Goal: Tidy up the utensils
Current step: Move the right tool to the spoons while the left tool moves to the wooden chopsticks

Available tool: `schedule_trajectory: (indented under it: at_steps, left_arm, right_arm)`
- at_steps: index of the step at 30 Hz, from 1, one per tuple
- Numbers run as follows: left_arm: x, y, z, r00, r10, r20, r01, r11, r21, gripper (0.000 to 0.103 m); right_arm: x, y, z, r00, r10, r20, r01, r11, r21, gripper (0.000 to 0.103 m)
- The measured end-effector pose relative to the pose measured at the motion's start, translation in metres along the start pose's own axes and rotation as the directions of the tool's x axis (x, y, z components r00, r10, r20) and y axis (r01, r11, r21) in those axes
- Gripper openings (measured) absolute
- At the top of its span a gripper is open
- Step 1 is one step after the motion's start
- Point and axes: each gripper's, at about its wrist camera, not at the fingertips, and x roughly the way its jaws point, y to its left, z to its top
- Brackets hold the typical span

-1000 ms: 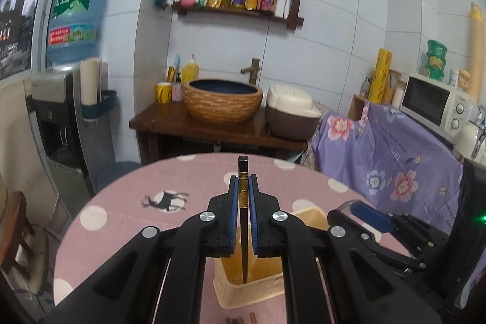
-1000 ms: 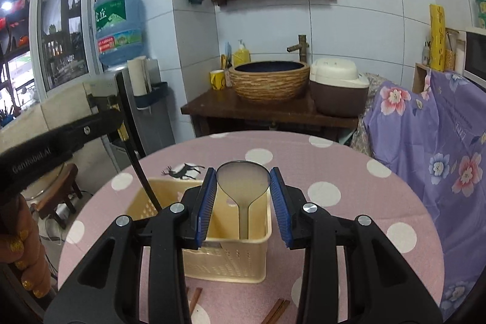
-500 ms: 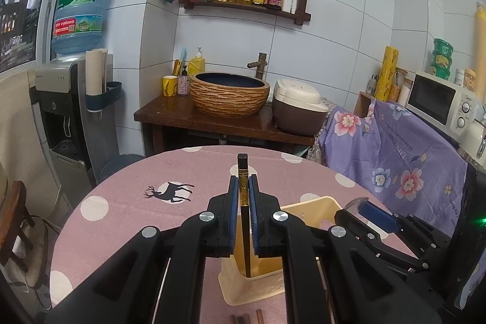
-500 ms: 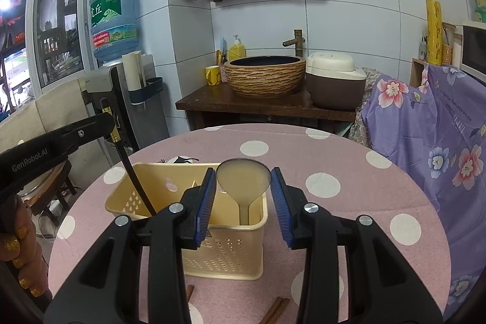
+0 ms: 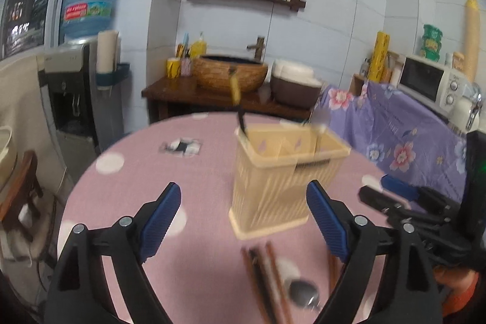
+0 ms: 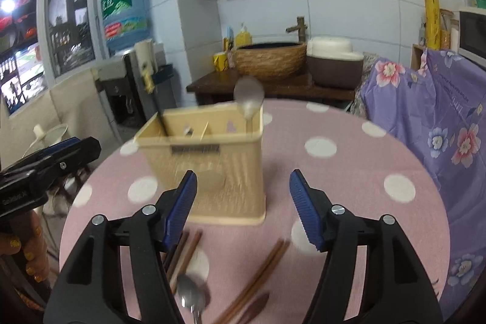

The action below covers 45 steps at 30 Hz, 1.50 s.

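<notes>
The basket [image 6: 212,160] looks like matt cream plastic, ribbed and perforated. In front of it lie brown wooden chopsticks [image 6: 258,278] and a shiny metal spoon [image 6: 191,293] on pink dotted cloth [image 6: 349,172].

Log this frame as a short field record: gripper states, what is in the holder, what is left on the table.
left gripper: open, empty
right gripper: open, empty
holder: beige plastic basket with compartments, upright on the pink dotted table
in holder: dark chopstick leaning in the left compartment; spoon standing bowl-up in the right compartment
on table: brown chopsticks and a metal spoon, in front of the holder
image quality: motion blur, fine detail unclear
</notes>
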Motion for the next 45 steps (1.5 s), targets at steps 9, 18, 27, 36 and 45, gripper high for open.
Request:
schedule_trajectory:
  at_steps: [9, 18, 27, 36, 45]
  left_arm:
    - [0.007, 0.036, -0.084, 0.977, 0.056, -0.206, -0.075, 0.994, -0.084, 0.076]
    - [-0.003, 0.036, -0.085, 0.979, 0.067, -0.193, -0.083, 0.994, -0.073, 0.074]
    - [-0.004, 0.037, -0.087, 0.978, 0.058, -0.199, -0.076, 0.993, -0.085, 0.074]
    - [-0.006, 0.039, -0.086, 0.979, 0.063, -0.195, -0.082, 0.992, -0.092, 0.074]
    - [-0.005, 0.036, -0.086, 0.979, 0.058, -0.197, -0.078, 0.993, -0.093, 0.074]
  right_arm:
    - [0.009, 0.02, -0.076, 0.98, 0.084, -0.179, -0.097, 0.993, -0.062, 0.064]
    - [0.031, 0.065, -0.102, 0.956, 0.039, -0.291, -0.107, 0.969, -0.222, 0.063]
    - [0.051, 0.065, -0.102, 0.925, -0.021, -0.379, -0.073, 0.97, -0.233, 0.056]
    - [0.063, 0.065, -0.099, 0.909, -0.021, -0.417, -0.064, 0.98, -0.188, 0.054]
    - [0.071, 0.072, -0.092, 0.907, -0.046, -0.419, -0.026, 0.986, -0.164, 0.037]
